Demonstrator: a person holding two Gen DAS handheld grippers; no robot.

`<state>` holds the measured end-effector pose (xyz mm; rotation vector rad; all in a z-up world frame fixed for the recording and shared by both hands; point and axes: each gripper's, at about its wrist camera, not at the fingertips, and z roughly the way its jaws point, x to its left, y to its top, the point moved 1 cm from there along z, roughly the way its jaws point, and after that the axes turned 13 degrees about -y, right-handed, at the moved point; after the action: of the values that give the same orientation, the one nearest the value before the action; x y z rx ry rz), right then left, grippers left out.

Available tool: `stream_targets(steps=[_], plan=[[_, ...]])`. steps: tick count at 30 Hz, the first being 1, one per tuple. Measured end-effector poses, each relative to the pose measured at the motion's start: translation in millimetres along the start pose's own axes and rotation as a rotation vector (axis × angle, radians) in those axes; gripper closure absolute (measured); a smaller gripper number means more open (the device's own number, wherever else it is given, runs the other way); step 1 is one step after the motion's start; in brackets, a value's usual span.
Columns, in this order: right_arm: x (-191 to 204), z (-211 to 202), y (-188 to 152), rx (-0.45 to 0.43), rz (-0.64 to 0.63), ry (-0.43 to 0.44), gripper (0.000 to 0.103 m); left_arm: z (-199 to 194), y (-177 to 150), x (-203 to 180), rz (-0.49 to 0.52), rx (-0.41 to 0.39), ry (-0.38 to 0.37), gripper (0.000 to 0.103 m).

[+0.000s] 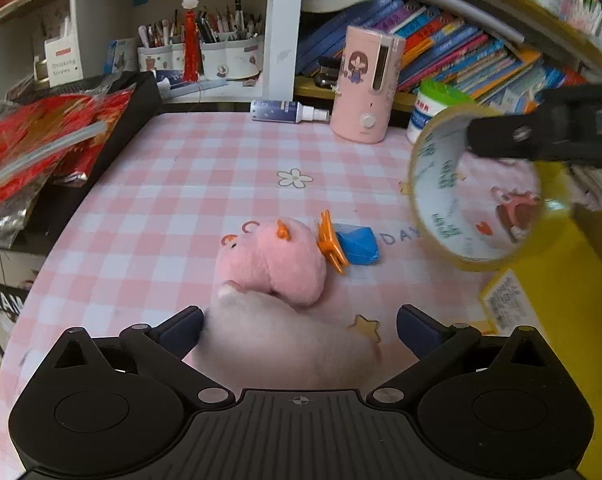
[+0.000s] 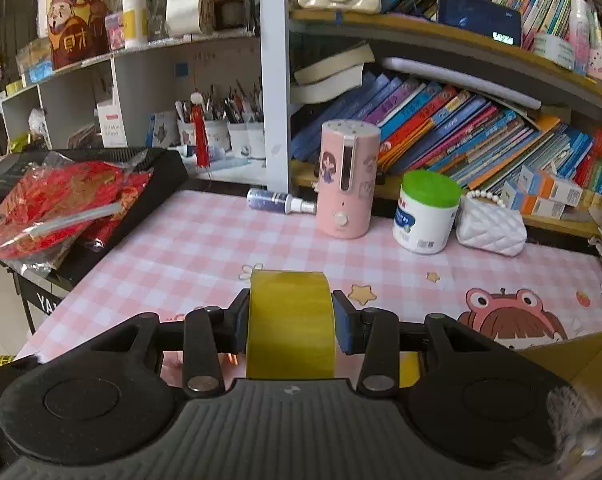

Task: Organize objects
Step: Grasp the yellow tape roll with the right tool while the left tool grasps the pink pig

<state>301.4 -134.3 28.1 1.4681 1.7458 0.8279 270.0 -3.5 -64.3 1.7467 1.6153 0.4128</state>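
Note:
My left gripper (image 1: 300, 330) is open, its jaws either side of the white back end of a pink plush toy (image 1: 275, 258) lying on the pink checked tablecloth (image 1: 189, 184). An orange hair claw (image 1: 330, 245) and a blue wedge (image 1: 357, 245) lie just past the plush. My right gripper (image 2: 292, 322) is shut on a yellow tape roll (image 2: 289, 316) and holds it above the table. In the left wrist view the tape roll (image 1: 477, 196) hangs at the right, with the right gripper's fingers (image 1: 513, 136) clamped on its rim, above a yellow cardboard box (image 1: 569, 300).
A pink humidifier (image 2: 347, 184), a spray bottle (image 2: 279, 201), a green-lidded tub (image 2: 427, 212) and a white quilted purse (image 2: 491, 224) stand along the back. A black case with red packets (image 2: 61, 200) is at the left. Bookshelves rise behind. The yellow box edge (image 2: 581, 356) is at lower right.

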Motion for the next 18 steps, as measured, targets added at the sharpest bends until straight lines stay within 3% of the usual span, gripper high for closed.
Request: stream_targets(steps=[5, 7, 9, 10, 11, 18], plan=[[-7, 0, -3, 0.021, 0.015, -0.006, 0.064, 27, -5, 0, 0.089, 0.091, 0.090, 0.001], [-9, 1, -5, 0.030, 0.021, -0.007, 0.064, 28, -11, 4, 0.081, 0.103, 0.106, 0.002], [-10, 1, -7, 0.034, 0.024, -0.007, 0.064, 23, -14, 10, 0.055, 0.081, 0.097, 0.013], [-10, 1, -7, 0.035, 0.025, -0.008, 0.064, 21, -13, 12, 0.048, 0.079, 0.094, 0.028], [-9, 2, -8, 0.036, 0.025, -0.008, 0.064, 19, -12, 14, 0.038, 0.084, 0.091, 0.034], [0, -2, -12, 0.040, 0.013, 0.021, 0.064, -15, -18, 24, 0.005, 0.035, 0.061, 0.040]])
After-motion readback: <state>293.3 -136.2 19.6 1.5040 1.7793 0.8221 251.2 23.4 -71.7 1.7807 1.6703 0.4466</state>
